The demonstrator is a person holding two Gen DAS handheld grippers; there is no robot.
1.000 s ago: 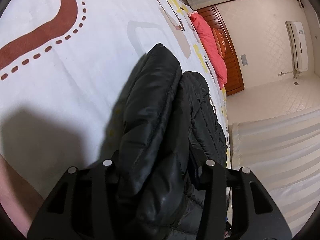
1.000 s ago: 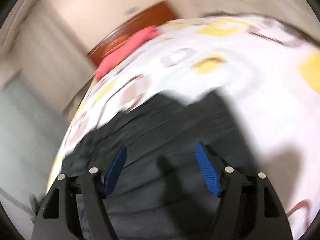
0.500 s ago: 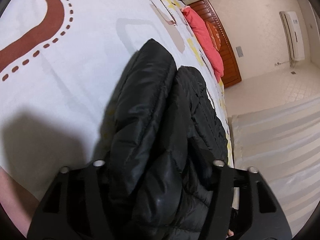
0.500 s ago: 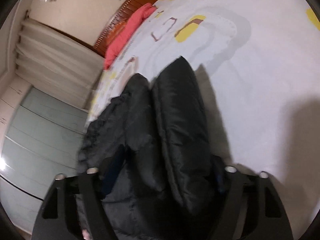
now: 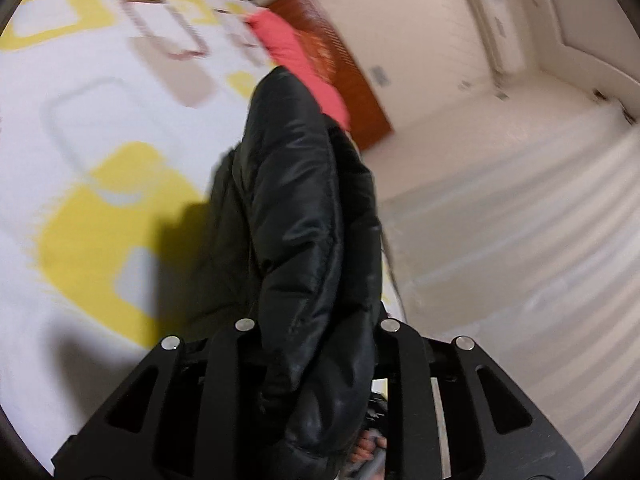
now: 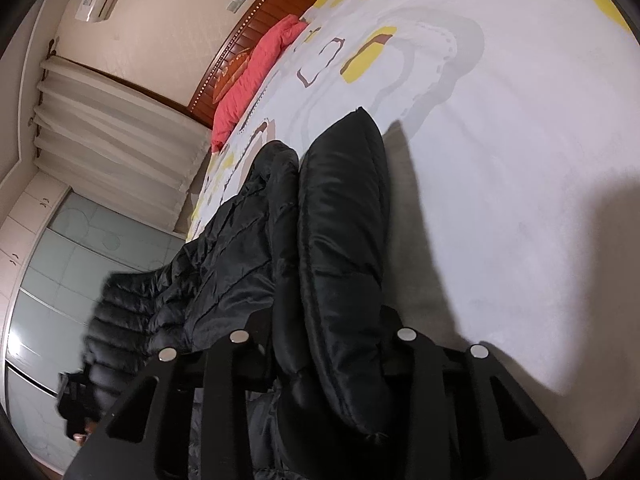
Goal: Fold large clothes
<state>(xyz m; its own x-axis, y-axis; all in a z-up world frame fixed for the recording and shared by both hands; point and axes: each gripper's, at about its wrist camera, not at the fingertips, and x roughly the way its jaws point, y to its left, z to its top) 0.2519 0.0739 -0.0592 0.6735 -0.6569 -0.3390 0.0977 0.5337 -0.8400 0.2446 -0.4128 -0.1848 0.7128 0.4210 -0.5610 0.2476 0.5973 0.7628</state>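
Both claws, my left gripper (image 5: 316,344) and right gripper (image 6: 320,344), seemingly clamp a black puffer jacket (image 6: 340,240) bunched above the patterned bed (image 6: 500,140), near the red pillow (image 6: 256,76).

The black puffer jacket (image 5: 304,216) (image 6: 336,248) is shiny, quilted in stitched bands and thickly padded. In the left wrist view it rises as a bulky bunched fold from the bottom of the frame, its rounded top reaching upward, with a darker layer behind it. In the right wrist view two padded lobes stand side by side: a smooth, glossy one on the right and a more crumpled, ribbed one on the left that spreads out toward the lower left.
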